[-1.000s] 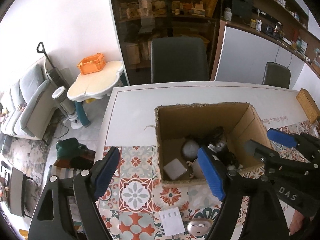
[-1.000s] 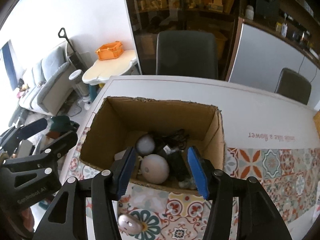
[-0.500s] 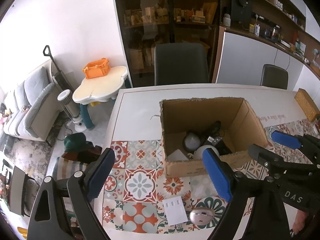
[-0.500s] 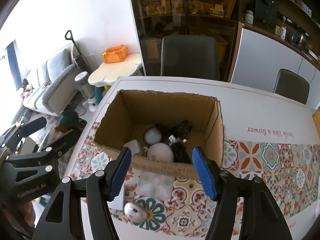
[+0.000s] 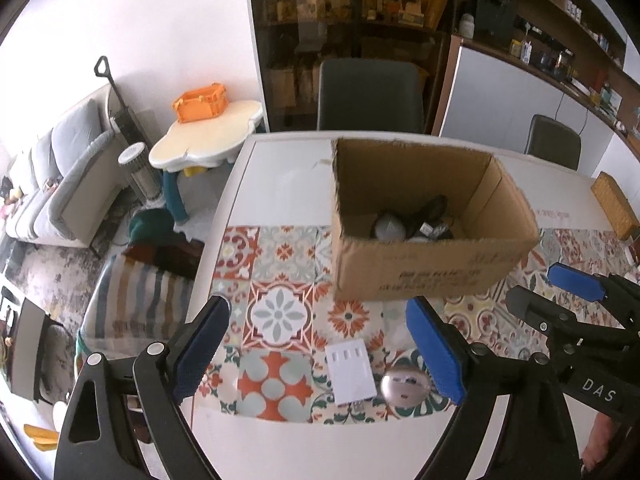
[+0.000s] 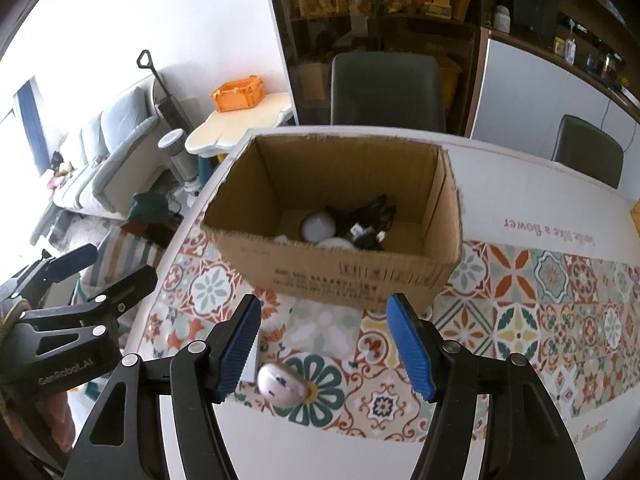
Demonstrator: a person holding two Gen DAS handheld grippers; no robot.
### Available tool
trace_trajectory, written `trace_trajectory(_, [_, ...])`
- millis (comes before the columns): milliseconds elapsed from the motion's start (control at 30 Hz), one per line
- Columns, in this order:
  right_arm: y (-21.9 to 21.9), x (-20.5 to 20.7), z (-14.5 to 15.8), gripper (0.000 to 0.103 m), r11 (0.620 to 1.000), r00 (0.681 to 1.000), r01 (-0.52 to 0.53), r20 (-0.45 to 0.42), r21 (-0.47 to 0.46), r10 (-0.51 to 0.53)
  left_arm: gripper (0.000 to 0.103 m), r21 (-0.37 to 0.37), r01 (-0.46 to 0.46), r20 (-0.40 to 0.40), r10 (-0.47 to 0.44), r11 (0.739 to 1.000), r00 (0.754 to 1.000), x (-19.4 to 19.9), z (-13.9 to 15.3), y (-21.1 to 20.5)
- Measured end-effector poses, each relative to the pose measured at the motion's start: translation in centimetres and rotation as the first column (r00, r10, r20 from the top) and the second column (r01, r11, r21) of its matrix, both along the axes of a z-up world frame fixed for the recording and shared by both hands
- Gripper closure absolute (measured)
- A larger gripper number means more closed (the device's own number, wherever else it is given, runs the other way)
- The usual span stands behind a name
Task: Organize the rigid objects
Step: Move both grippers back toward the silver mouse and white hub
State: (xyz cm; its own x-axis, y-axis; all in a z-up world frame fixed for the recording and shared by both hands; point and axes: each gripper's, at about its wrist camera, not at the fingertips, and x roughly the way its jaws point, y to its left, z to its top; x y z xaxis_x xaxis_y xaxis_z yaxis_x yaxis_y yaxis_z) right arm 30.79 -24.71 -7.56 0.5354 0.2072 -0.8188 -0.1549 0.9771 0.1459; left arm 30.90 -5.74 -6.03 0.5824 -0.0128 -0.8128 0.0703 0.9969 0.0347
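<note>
My left gripper point(image 5: 318, 354) stands wide with nothing between its blue pads, having just spread further, and my right gripper point(image 6: 324, 354) is parted more narrowly, also empty after opening just now. Taking the cardboard box point(image 5: 424, 268) as my mark: both claws hang on the near side of it, clear of its printed front wall, over the patterned tile mat point(image 5: 276, 276). Between the box and me, on that mat, lie two loose things: a flat white adapter point(image 5: 351, 372) and, just beside it to the right, a rounded silvery mouse point(image 5: 404, 386); they sit close, and I cannot tell if they touch. In my right view the mouse point(image 6: 282, 388) lies below the gap of my jaws, nearer the left pad, not pressed by either. The box stands open-topped, its rim ragged, and low inside it rest a pale round ball point(image 6: 318, 226) and a tangle of black cable point(image 6: 368, 220) against the near wall. To the left of the box the mat runs bare up to the table edge point(image 5: 224, 216), which curves away; behind the box the white table top is open up to a dark chair point(image 5: 370, 94). To the right of the box the mat continues free.
</note>
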Motion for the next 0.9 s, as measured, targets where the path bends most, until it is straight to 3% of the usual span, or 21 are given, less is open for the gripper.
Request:
trace_trajectory(167, [0.5,-0.7,-1.6,0.038,1.0,0.999,-0.022,-0.037,0.004,0.023,0.012,0.024,-0.019,-0.02,0.019,1.0,1.0,-1.0,-1.1,0.4])
trace_trajectory(900, [3.1,-2.2,-7.9,0.038,0.994,0.973,-0.108,-0.204,0.006,0.107,0.012,-0.007,-0.078,-0.188,0.075,0.997,0.979,-3.9,-6.6,2.6])
